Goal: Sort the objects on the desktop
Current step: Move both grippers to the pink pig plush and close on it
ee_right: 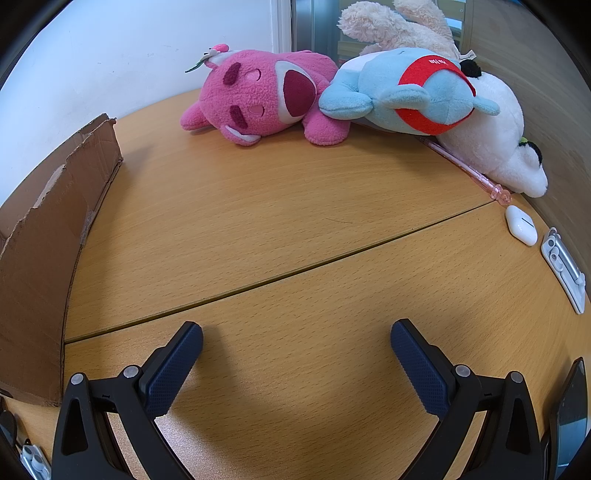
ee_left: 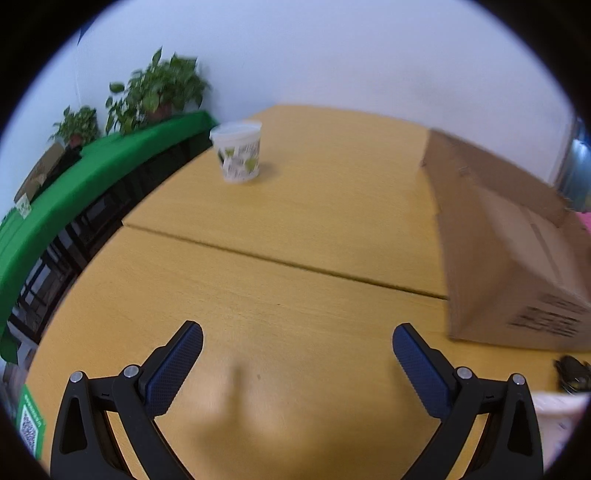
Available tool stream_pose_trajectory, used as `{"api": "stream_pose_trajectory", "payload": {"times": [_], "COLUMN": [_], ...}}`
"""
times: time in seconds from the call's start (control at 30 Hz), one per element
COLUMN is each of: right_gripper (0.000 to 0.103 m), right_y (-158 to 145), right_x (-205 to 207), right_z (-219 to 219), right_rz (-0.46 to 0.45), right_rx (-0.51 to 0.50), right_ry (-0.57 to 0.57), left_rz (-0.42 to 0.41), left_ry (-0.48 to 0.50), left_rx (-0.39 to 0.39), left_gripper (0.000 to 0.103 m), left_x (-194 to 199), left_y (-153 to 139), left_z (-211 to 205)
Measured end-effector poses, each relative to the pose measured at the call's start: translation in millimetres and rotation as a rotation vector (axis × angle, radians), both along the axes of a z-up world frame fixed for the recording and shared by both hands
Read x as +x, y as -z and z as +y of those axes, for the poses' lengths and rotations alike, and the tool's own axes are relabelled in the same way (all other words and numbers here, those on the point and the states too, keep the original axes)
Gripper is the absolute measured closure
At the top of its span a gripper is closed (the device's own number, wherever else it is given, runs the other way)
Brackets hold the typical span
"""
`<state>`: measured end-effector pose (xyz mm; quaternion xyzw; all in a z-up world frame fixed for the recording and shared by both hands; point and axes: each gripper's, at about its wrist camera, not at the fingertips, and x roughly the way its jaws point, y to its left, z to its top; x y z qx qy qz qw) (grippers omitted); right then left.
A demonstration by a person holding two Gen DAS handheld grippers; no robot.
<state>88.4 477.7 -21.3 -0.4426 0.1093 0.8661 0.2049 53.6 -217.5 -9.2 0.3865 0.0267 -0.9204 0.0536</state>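
Observation:
My left gripper (ee_left: 297, 341) is open and empty above the wooden desk (ee_left: 295, 221). A white paper cup with green print (ee_left: 238, 151) stands far ahead of it, to the left. A cardboard box (ee_left: 517, 251) stands to its right. My right gripper (ee_right: 295, 339) is open and empty above the desk (ee_right: 295, 221). Ahead of it lie a pink plush bear (ee_right: 266, 96), a blue plush with a red band (ee_right: 410, 90) and a white plush (ee_right: 498, 140). A pink pen (ee_right: 469, 168), a white earbud case (ee_right: 521, 225) and a white clip-like tool (ee_right: 565, 269) lie at the right.
The cardboard box (ee_right: 48, 236) stands left of my right gripper. A cream plush (ee_right: 391, 22) lies behind the others. A dark phone-like slab (ee_right: 569, 410) sits at the right edge. Potted plants (ee_left: 162, 88) stand on a green-covered shelf (ee_left: 92, 173) left of the desk. A small dark object (ee_left: 572, 373) lies by the box.

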Motion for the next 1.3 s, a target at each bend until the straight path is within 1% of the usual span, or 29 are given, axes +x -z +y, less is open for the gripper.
{"api": "stream_pose_trajectory", "payload": {"times": [0.07, 0.13, 0.2, 0.3, 0.4, 0.53, 0.63, 0.73, 0.8, 0.83, 0.87, 0.9, 0.97, 1.03, 1.1, 1.17, 1.23, 1.27, 1.3], "right_gripper": [0.000, 0.000, 0.000, 0.000, 0.000, 0.000, 0.000, 0.000, 0.000, 0.000, 0.000, 0.000, 0.000, 0.000, 0.000, 0.000, 0.000, 0.000, 0.000], "right_y": [0.8, -0.2, 0.8, -0.1, 0.8, 0.4, -0.2, 0.4, -0.1, -0.2, 0.8, 0.0, 0.0, -0.1, 1.1, -0.1, -2.5, -3.5, -8.8], "right_x": [-0.2, 0.0, -0.2, 0.0, -0.2, -0.2, 0.0, -0.1, -0.1, 0.0, -0.2, 0.0, -0.2, 0.1, 0.1, 5.2, 16.5, 22.5, 34.7], "right_z": [0.3, -0.1, 0.3, 0.0, 0.3, 0.2, -0.1, 0.2, 0.0, 0.0, 0.3, 0.0, 0.0, 0.0, 1.0, -1.4, -5.4, -8.0, -15.0], "right_rz": [0.000, 0.000, 0.000, 0.000, 0.000, 0.000, 0.000, 0.000, 0.000, 0.000, 0.000, 0.000, 0.000, 0.000, 0.000, -0.010, -0.034, -0.032, -0.007], "right_rx": [0.000, 0.000, 0.000, 0.000, 0.000, 0.000, 0.000, 0.000, 0.000, 0.000, 0.000, 0.000, 0.000, 0.000, 0.000, -0.004, -0.017, -0.027, -0.045], "right_ry": [0.000, 0.000, 0.000, 0.000, 0.000, 0.000, 0.000, 0.000, 0.000, 0.000, 0.000, 0.000, 0.001, 0.001, -0.009, -0.038, -0.042, -0.048, -0.076], "left_rz": [0.052, 0.084, 0.083, 0.089, 0.060, -0.007, -0.040, -0.086, -0.101, -0.116, -0.118, -0.118, -0.112, -0.115, -0.110, -0.106, -0.101, -0.101, -0.099], "left_ry": [0.039, 0.086, 0.146, 0.215, 0.260, 0.299, 0.336, 0.355, 0.369, 0.372, 0.368, 0.364, 0.363, 0.366, 0.374, 0.384, 0.392, 0.396, 0.401], "left_rx": [0.003, 0.020, 0.051, 0.105, 0.188, 0.305, 0.377, 0.438, 0.472, 0.483, 0.477, 0.476, 0.508, 0.522, 0.519, 0.512, 0.509, 0.507, 0.503], "left_gripper": [0.000, 0.000, 0.000, 0.000, 0.000, 0.000, 0.001, 0.001, 0.001, 0.001, 0.002, 0.002, 0.001, 0.001, 0.003, 0.004, 0.007, 0.007, 0.009], "left_x": [24.7, 49.6, 67.4, 90.4, 106.1, 115.5, 117.0, 110.9, 108.1, 105.8, 104.9, 103.4, 102.2, 102.0, 104.4, 106.0, 107.4, 107.3, 108.0], "left_y": [-21.5, -39.9, -50.9, -58.5, -54.7, -37.7, -26.6, -16.6, -10.4, -6.3, -3.8, -1.1, 2.1, 4.0, 4.2, 4.1, 3.3, 3.5, 2.9], "left_z": [10.7, 24.0, 36.7, 54.4, 72.7, 96.7, 110.4, 118.2, 123.4, 125.9, 126.8, 127.4, 123.9, 120.8, 119.1, 120.0, 120.0, 120.7, 121.1]}}
